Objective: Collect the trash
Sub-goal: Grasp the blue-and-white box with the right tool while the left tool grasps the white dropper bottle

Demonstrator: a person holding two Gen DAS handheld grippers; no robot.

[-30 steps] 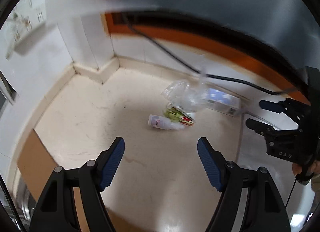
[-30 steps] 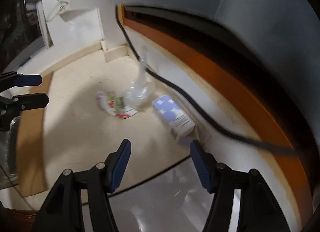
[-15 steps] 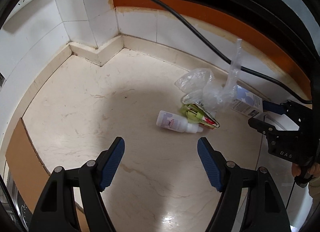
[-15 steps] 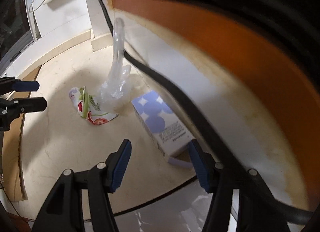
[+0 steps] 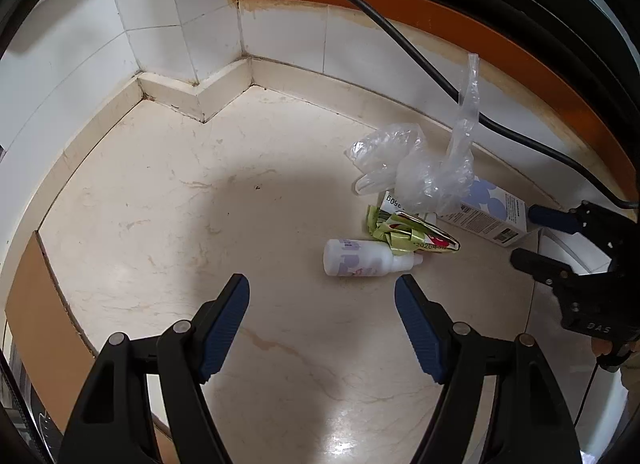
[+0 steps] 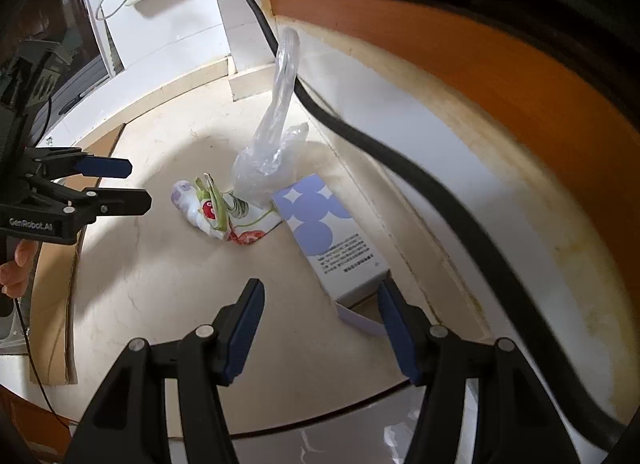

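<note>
Hovering with both jaws wide and empty, left tool (image 5: 322,318) is lining up the bottle (image 5: 366,258) while right tool (image 6: 320,322) is facing the box (image 6: 332,236) on the floor (image 5: 160,204).

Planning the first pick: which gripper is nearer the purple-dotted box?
Right. The right gripper hangs just short of the purple-dotted box, open and empty; the left gripper hangs farther off, beyond the white bottle.

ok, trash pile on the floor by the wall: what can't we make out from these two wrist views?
- White bottle: right wrist view shows only its base; crumpled wrapper covers the rest.
- Blue-dotted carton: left wrist view, near end behind clear plastic bag; print too small.
- Black cable: both ends cut off by frame edges.
- No bin in view.
</note>
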